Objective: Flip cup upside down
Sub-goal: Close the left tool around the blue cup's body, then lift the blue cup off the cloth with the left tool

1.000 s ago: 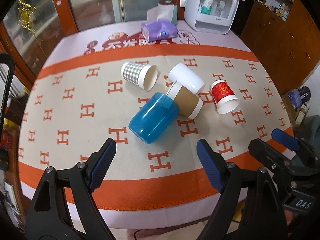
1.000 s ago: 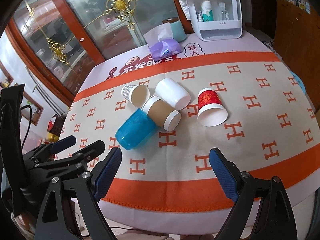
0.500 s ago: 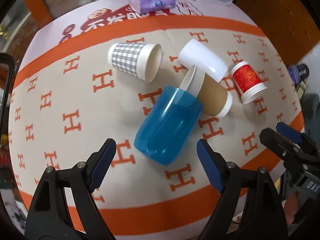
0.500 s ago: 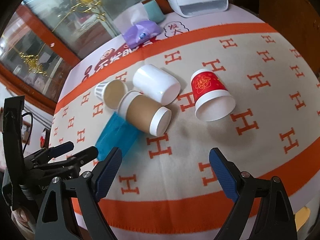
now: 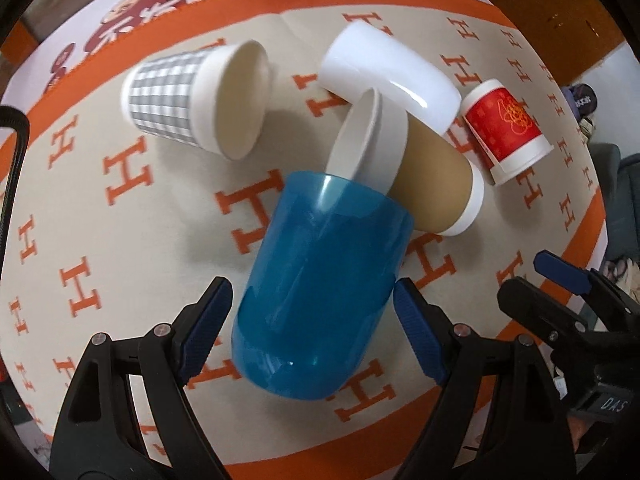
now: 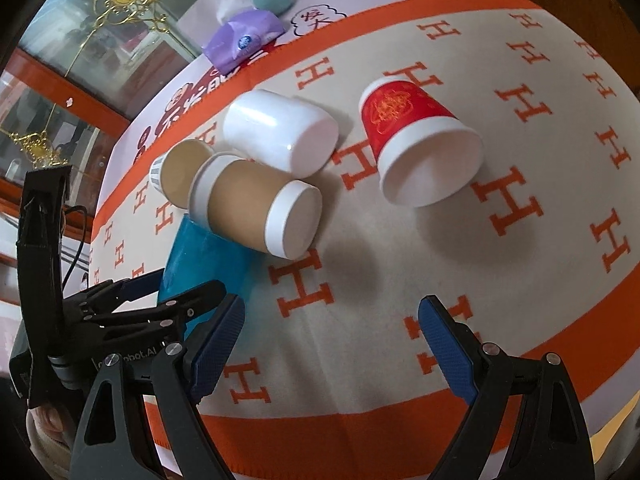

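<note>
A translucent blue cup (image 5: 316, 284) lies on its side on the cloth, base toward me. My left gripper (image 5: 312, 332) is open with its jaws either side of the cup's base end, not touching. The cup also shows in the right wrist view (image 6: 200, 256), partly behind the left gripper (image 6: 160, 304). My right gripper (image 6: 332, 344) is open and empty over bare cloth near the front edge; it also shows in the left wrist view (image 5: 568, 292).
Lying on their sides around the blue cup are a brown cup with white lid (image 5: 424, 188), a white cup (image 5: 388, 76), a grey checked cup (image 5: 200, 96) and a red cup (image 5: 504, 128). A purple tissue pack (image 6: 244, 40) sits at the back.
Both grippers have moved forward and down toward the cups. My left gripper's jaws now straddle the blue cup's base end. No cup has moved.
</note>
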Demonstrator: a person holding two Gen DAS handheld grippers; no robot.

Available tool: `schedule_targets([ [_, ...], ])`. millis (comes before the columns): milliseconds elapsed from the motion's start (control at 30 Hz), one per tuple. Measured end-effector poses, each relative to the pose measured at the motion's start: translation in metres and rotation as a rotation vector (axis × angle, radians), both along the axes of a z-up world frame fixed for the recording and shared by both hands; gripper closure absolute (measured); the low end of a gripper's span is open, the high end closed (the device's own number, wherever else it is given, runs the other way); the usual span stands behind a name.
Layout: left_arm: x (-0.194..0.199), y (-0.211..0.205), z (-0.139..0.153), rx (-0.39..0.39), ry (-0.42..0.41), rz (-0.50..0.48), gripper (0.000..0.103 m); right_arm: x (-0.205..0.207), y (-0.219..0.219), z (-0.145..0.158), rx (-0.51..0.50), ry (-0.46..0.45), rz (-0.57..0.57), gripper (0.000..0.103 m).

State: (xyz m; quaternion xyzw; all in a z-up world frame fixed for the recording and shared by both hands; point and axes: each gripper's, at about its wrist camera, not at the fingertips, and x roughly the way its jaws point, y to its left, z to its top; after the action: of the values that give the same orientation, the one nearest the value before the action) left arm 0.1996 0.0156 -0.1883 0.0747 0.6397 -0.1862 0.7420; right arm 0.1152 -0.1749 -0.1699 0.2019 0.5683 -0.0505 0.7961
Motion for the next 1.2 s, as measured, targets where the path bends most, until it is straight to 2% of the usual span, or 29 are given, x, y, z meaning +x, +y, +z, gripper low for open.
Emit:
schedule_targets([
  [67, -0.002, -0.004, -0.001, -0.013, 0.002, -0.008, 0.026, -0.001, -0.002, -0.002, 0.003, 0.002, -0.007, 0.013],
  [267, -0.005, -0.010, -0.002, -0.020, -0.027, -0.021, 0.027, -0.003, -0.009, -0.004, 0.004, 0.006, -0.016, 0.013],
  [433, -0.013, -0.012, 0.002, 0.007, -0.075, -0.069, 0.029, -0.009, -0.013, -0.002, 0.006, 0.007, -0.022, 0.013],
  [533, -0.022, -0.012, 0.011, 0.022, -0.131, -0.115, 0.030, -0.013, -0.015, 0.001, 0.005, 0.002, -0.023, 0.013],
  [867, -0.053, 0.000, 0.043, 0.042, -0.225, -0.226, 0.030, -0.029, -0.018, 0.012, -0.009, -0.016, -0.025, 0.013],
  [1033, -0.084, -0.003, 0.051, 0.033, -0.254, -0.316, 0.030, -0.039, -0.018, 0.017, -0.016, -0.021, -0.013, 0.013],
  [1200, -0.122, -0.018, 0.047, 0.039, -0.282, -0.467, 0.030, -0.048, -0.018, 0.020, -0.025, -0.018, 0.002, 0.013],
])
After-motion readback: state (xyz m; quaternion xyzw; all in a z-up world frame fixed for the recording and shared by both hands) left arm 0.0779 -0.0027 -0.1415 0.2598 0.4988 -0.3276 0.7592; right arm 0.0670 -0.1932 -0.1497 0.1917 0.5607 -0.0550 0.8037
